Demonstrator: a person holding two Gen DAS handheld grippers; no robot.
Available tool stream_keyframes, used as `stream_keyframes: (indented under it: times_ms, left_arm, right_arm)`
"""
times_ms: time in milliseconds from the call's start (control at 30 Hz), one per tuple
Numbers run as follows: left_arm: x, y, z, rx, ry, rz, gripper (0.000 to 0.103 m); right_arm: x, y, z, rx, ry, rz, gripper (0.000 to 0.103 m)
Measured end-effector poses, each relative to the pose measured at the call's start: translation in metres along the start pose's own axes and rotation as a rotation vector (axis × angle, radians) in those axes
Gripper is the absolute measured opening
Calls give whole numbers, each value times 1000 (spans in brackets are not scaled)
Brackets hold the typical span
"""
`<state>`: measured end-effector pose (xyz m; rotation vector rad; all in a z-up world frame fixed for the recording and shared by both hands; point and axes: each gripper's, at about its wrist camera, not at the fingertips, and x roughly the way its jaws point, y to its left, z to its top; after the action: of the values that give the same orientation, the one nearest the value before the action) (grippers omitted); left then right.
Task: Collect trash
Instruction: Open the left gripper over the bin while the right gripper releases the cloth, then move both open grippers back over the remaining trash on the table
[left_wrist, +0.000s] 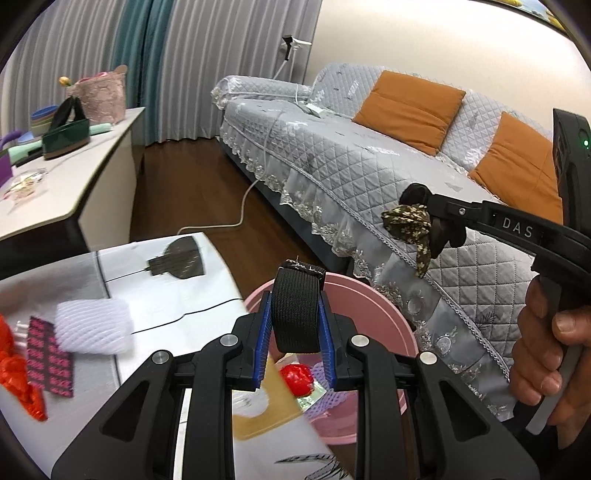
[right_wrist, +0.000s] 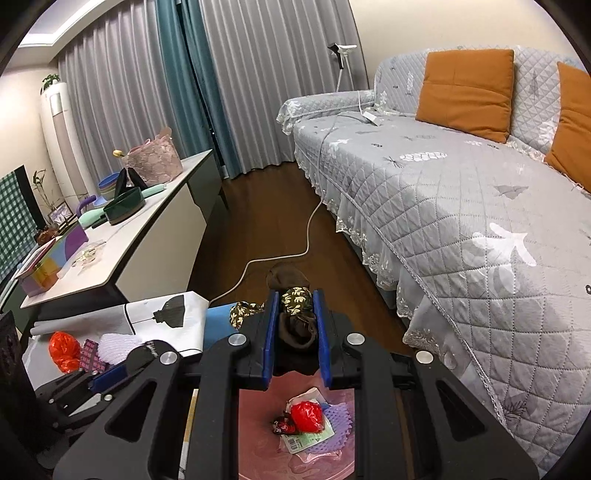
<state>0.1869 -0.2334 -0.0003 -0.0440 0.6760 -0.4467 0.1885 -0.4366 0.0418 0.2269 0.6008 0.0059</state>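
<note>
Right wrist: gripper (right_wrist: 295, 328) clamps floral-patterned brown cloth (right_wrist: 295, 301).

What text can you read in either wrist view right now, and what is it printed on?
"DAS" – white letters on the black arm of the right gripper, seen in the left wrist view.
Pink-and-black patterned wrapper on the table: print too blurred to read.
White label in the pink bin: barcode and print too small to read.
Nothing else legible.
</note>
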Motion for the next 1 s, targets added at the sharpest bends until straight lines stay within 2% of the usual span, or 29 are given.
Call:
stream_keyframes:
  times_ms: [167, 200, 233, 267, 300, 333, 433, 700, 933, 1000]
  left_arm:
    - [14, -8, 1, 7, 18, -20, 24]
    - [17, -10, 1, 8, 30, -29, 27]
    - [19, -11, 1, 10, 41, -33, 31]
    - [21, -11, 0, 11, 52, -29, 45]
    - [20, -11, -1, 7, 57, -20, 50]
    - [20, -10, -3, 3, 59, -18, 50]
    - [14, -7, -6, -6, 60, -12, 50]
    - [-11, 3, -11, -22, 38, 16, 50]
    - [-36, 10, -15, -26, 8, 46, 53]
    - [-44, 12, -16, -25, -5, 56, 57]
  right_arm:
    - [3, -4, 0, 7, 10, 2, 21]
    - [4, -4, 0, 7, 14, 2, 23]
    - [5, -5, 0, 7, 22, 0, 28]
    - [7, -6, -1, 10, 29, -4, 35]
    - [7, -6, -1, 14, 30, -5, 46]
    - [7, -7, -1, 19, 31, -5, 52]
    - [7, -9, -1, 32, 37, -3, 59]
    - [3, -4, -1, 27, 39, 12, 62]
    - [-5, 7, -4, -5, 30, 15, 69]
    - [-7, 11, -6, -20, 26, 13, 71]
